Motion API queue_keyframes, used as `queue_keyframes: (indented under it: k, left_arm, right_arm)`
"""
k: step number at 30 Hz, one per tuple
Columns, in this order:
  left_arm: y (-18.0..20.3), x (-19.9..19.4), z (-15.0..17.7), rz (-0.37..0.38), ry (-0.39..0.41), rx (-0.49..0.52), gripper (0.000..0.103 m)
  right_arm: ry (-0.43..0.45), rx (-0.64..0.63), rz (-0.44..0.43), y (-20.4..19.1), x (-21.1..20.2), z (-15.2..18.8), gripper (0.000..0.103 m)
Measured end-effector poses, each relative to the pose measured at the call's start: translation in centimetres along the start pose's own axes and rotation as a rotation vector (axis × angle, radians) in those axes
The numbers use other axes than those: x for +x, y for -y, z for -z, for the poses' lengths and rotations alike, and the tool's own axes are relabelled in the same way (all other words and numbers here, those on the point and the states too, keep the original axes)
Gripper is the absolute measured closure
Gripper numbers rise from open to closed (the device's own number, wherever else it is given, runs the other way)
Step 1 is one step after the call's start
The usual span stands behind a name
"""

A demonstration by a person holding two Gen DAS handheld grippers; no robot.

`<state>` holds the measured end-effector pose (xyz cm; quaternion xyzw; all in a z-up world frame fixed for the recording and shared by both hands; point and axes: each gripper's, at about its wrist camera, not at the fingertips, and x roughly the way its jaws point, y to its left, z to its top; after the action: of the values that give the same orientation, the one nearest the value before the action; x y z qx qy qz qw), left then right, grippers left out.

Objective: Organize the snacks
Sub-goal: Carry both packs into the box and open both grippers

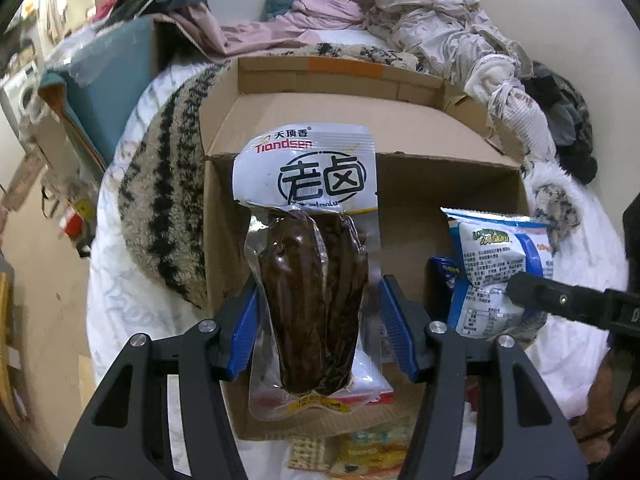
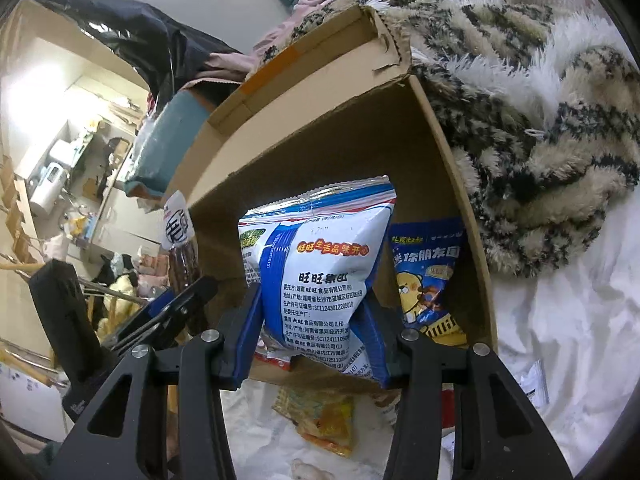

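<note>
My left gripper [image 1: 316, 320] is shut on a clear vacuum pack of dark braised meat [image 1: 312, 300] with a white label, held upright over the open cardboard box [image 1: 440, 184]. My right gripper [image 2: 312, 332] is shut on a blue and white snack bag [image 2: 316, 276], held over the same box [image 2: 328, 152]. That bag also shows in the left wrist view [image 1: 492, 272], at the right. The meat pack shows at the left in the right wrist view [image 2: 180, 240]. A dark blue snack bag [image 2: 428, 280] stands inside the box at its right wall.
The box lies on a white bed sheet [image 2: 560, 320] beside a furry striped blanket [image 2: 540, 140]. Yellow snack packets [image 2: 320, 420] lie on the sheet in front of the box. Piled clothes [image 1: 420, 20] sit behind. A cluttered room floor [image 1: 40, 280] is at the left.
</note>
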<state>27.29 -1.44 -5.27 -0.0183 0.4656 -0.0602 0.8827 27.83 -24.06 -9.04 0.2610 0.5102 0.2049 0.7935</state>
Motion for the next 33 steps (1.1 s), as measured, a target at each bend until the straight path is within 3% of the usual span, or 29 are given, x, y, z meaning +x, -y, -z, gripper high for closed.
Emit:
queue_keyframes:
  k: [4, 8, 21, 30, 33]
  left_arm:
    - [0.6, 0.1, 0.0, -0.018, 0.017, 0.064, 0.049]
    - [0.2, 0.5, -0.2, -0.024, 0.002, 0.045, 0.049]
    - [0.5, 1.1, 0.2, -0.057, 0.003, 0.055, 0.048]
    - [0.5, 1.1, 0.1, -0.051, 0.006, 0.066, 0.046]
    - [0.4, 1.0, 0.1, -0.068, 0.008, 0.061, 0.045]
  right_arm:
    - [-0.002, -0.008, 0.022, 0.1, 0.5, 0.0, 0.054]
    - [-0.01, 0.03, 0.035, 0.6, 0.9, -0.2, 0.053]
    - [-0.012, -0.026, 0.093, -0.6, 1.4, 0.0, 0.053]
    - [-0.031, -0.053, 0.085, -1.1, 1.8, 0.1, 0.052]
    - [-0.028, -0.063, 0.079, -1.3, 1.7, 0.1, 0.047]
